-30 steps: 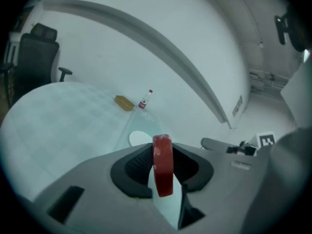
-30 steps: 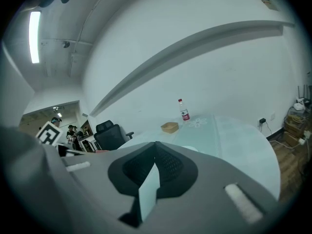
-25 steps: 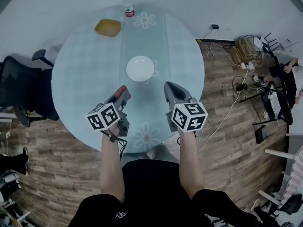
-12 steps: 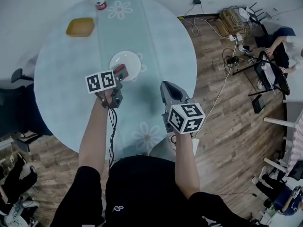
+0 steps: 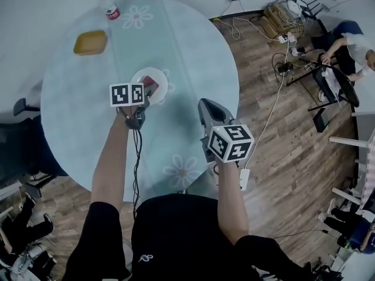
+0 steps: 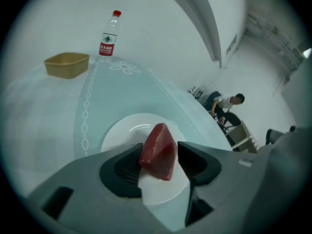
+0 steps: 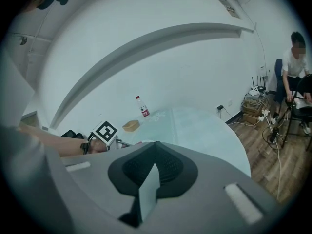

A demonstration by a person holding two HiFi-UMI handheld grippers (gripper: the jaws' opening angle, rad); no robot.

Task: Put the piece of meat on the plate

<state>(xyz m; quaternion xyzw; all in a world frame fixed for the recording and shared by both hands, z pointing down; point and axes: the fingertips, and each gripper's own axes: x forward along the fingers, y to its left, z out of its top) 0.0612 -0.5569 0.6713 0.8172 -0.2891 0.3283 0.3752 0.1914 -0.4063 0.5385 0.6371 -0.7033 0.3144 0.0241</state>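
A red wedge of meat (image 6: 158, 152) sits between the jaws of my left gripper (image 6: 161, 164), right over the white plate (image 6: 119, 130). The jaws are opening: the meat leans on the left pad (image 6: 127, 167), and a gap shows between it and the right one. In the head view the left gripper (image 5: 146, 90) reaches over the plate (image 5: 162, 86) at the table's middle, with the meat (image 5: 150, 81) showing red on it. My right gripper (image 5: 210, 108) hangs shut and empty above the table's near right. Its own view shows the right gripper (image 7: 155, 149) with tips together.
A yellow tub (image 5: 91, 42) and a water bottle (image 5: 108, 7) stand at the round table's far edge. Cables and a power strip (image 5: 280, 35) lie on the wood floor to the right, near a seated person (image 5: 351, 45). A dark chair (image 5: 20, 151) stands at the left.
My left gripper went forward and down from the near edge to over the plate, carrying the meat, and its jaws have widened. The right gripper shifted only a little.
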